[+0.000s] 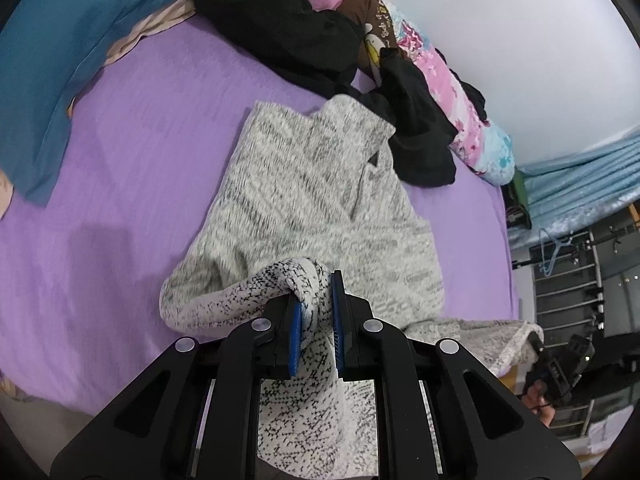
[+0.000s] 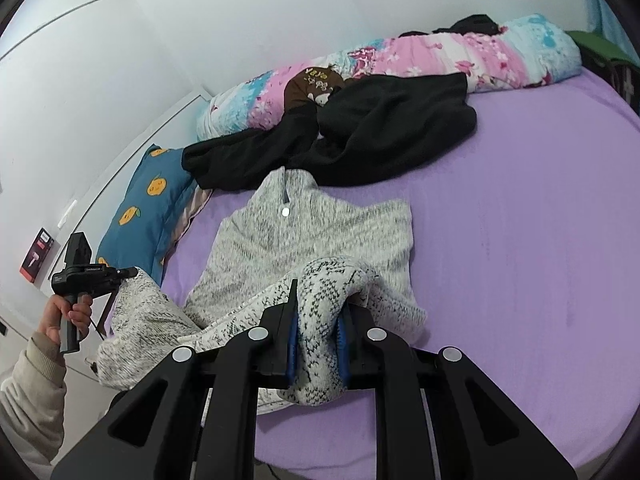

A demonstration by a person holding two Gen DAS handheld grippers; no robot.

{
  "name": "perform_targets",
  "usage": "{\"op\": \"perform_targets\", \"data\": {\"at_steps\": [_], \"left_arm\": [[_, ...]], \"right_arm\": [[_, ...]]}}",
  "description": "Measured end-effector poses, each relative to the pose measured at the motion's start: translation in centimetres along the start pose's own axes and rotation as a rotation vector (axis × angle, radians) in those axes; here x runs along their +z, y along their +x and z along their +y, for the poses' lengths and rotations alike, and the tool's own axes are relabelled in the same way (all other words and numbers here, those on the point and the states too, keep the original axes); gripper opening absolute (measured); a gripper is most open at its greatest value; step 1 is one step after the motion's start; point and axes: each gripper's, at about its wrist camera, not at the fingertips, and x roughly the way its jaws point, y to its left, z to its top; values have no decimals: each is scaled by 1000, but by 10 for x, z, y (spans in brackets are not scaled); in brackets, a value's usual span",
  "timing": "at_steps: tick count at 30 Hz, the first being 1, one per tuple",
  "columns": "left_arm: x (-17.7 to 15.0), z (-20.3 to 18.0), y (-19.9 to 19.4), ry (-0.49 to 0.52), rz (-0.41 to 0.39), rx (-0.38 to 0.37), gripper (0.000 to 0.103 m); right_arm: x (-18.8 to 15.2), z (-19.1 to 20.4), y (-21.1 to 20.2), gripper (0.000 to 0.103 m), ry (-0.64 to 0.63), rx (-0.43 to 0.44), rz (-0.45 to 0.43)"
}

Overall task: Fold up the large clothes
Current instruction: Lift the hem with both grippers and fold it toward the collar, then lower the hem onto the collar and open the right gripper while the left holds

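While the grey knit sweater lies at the centre of both frames on the purple bed, we see its near edge bunched between both sets of jaws. Our left gripper and right gripper are each clamped on that fabric. Black clothes lie above it.

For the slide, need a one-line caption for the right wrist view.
Right gripper clamps the grey knit sweater's hem on a purple bed, left gripper holding the other end.
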Motion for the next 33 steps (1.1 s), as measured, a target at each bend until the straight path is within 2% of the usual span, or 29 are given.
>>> {"op": "perform_targets", "data": {"at_steps": [8,16,25,29,33], "left_arm": [[38,-1,15,-15,3,2,11],[70,13,33,-51,15,14,11],[119,27,79,-61,31,77,12],[138,44,106,-112,47,106,12],[148,44,133,-73,54,187,12]], "right_arm": [[33,-5,18,15,1,-10,-15],[63,-16,43,15,13,-27,-16],[105,-36,98,15,30,-75,-13],[118,-47,127,15,46,-90,-15],[124,-54,162,15,17,-150,3]]}}
